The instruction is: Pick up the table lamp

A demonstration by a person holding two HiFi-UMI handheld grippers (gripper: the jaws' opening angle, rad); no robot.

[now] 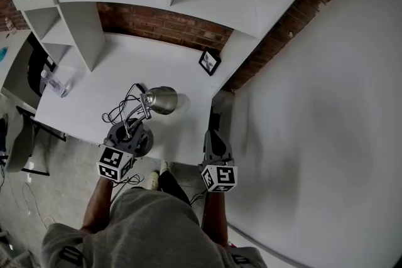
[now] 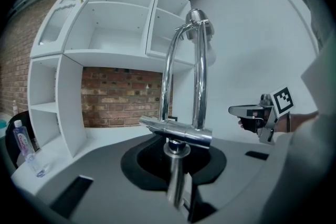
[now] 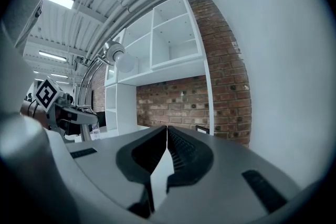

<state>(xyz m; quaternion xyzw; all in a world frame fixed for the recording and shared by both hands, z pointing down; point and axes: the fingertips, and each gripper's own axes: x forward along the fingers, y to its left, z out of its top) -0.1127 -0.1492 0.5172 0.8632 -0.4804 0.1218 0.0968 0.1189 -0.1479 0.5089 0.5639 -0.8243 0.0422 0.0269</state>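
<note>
Lamp location: table lamp (image 1: pixel 157 100) at the near edge of the white desk (image 1: pixel 125 53), chrome shade (image 1: pixel 162 99) tipped toward the desk's middle. Cannot tell whether the base is off the surface.
Left jaws: left gripper (image 2: pixel 177 165) is clamped on the lamp's lower chrome stem (image 2: pixel 176 183), just under the crossbar joint (image 2: pixel 176 132).
Right jaws: right gripper (image 3: pixel 167 136) is closed, pads together, nothing between. It hangs beside the desk's right corner, apart from the lamp.
Cord: black cord (image 1: pixel 119 111) looped on the desk left of the lamp. Likely drags or snags when lifted.
Handling: rigid metal and probably bottom-heavy at the base. Polished stem looks slippery, so it may twist in the pads. The jointed arm may swing, and the bulb end is fragile.
Best hold: low on the stem near the base, as now. Avoid the shade and upper arm.
Nearby: picture frame (image 1: pixel 209 61) and water bottle (image 1: pixel 55 85), both well apart from the lamp.
</note>
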